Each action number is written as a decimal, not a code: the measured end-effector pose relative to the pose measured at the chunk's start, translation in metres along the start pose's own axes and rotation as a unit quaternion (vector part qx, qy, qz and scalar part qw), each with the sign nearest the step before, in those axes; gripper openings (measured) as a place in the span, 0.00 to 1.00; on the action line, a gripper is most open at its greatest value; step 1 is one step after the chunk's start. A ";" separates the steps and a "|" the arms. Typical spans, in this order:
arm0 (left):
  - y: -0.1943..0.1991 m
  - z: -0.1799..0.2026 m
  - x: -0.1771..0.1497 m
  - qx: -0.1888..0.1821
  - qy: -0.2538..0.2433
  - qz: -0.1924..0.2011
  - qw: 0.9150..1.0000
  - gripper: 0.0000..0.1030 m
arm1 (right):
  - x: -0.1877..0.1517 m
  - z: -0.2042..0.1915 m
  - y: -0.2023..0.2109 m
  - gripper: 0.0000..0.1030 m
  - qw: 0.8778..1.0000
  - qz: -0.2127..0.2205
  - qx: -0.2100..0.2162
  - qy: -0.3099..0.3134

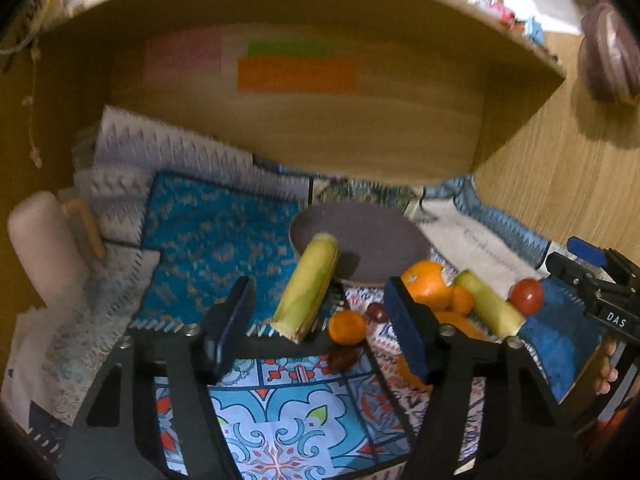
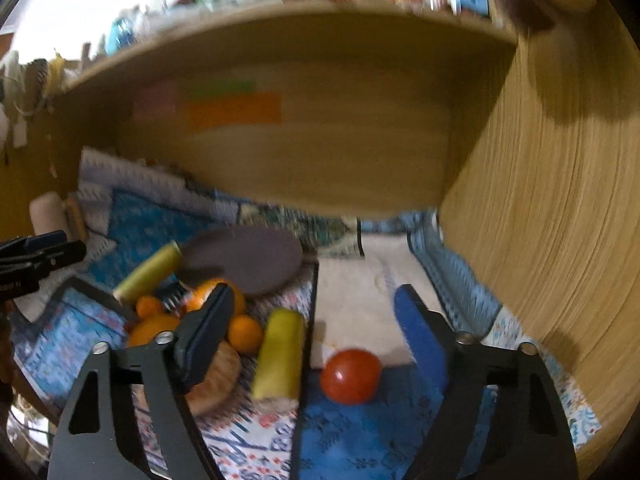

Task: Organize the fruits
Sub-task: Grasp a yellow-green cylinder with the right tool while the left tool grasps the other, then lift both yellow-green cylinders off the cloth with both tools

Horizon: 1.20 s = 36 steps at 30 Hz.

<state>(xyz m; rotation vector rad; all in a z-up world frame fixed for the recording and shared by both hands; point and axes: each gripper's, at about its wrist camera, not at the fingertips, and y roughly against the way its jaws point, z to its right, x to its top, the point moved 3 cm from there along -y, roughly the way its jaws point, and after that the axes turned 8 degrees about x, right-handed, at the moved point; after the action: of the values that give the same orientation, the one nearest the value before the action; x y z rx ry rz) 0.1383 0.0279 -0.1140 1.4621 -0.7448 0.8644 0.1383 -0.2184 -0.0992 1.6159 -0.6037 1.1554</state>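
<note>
Left wrist view: wooden shelf [image 1: 304, 120] overhead, patterned cloths [image 1: 216, 248] below. Dark round plate [image 1: 372, 240] sits behind fruit pile. Left gripper [image 1: 320, 320] part open, empty; yellow-green cob [image 1: 308, 288] just ahead betw. fingers. Right wrist: right gripper [image 2: 316, 328] wide apart, nothing gripped; red tomato [image 2: 351, 376] lies betw. jaws on blue cloth [image 2: 360, 432], untouched.

1. Two yellow-green corn pieces [image 1: 309, 286] – one leaning on the dish, one by the tomato.
2. One red tomato [image 2: 351, 376].
3. One large orange [image 1: 427, 283].
4. At least two small oranges [image 1: 347, 327] – others half hidden, exact count unclear.
5. Two small dark fruits [image 1: 343, 358], kind unclear.
6. One round dark dish [image 1: 372, 240].
7. One round wooden disc [image 2: 218, 380].
8. Three coloured paper notes [image 1: 296, 74] on the back panel.
</note>
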 end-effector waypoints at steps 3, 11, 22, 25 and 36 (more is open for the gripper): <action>-0.018 -0.001 -0.003 -0.004 -0.008 -0.025 1.000 0.57 | -0.009 0.007 -0.014 0.63 0.999 -0.033 0.006 -0.012; -0.062 -0.002 0.001 -0.011 -0.038 -0.072 0.997 0.53 | -0.013 0.003 -0.044 0.46 0.995 -0.088 0.039 -0.014; -0.114 -0.003 0.007 -0.041 -0.066 -0.130 0.988 0.48 | -0.019 -0.002 -0.096 0.38 0.979 -0.188 0.072 -0.014; -0.122 -0.002 0.010 -0.053 -0.069 -0.140 0.986 0.48 | -0.018 -0.001 -0.104 0.38 0.974 -0.209 0.081 -0.020; -0.142 0.004 0.009 -0.075 -0.081 -0.170 0.979 0.43 | -0.013 -0.006 -0.112 0.38 0.958 -0.275 0.081 0.015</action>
<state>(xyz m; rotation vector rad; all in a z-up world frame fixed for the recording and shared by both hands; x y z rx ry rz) 0.2645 0.0346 -0.1800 1.4811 -0.6393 0.4235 0.2228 -0.1746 -0.1607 1.7506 -0.0219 0.8214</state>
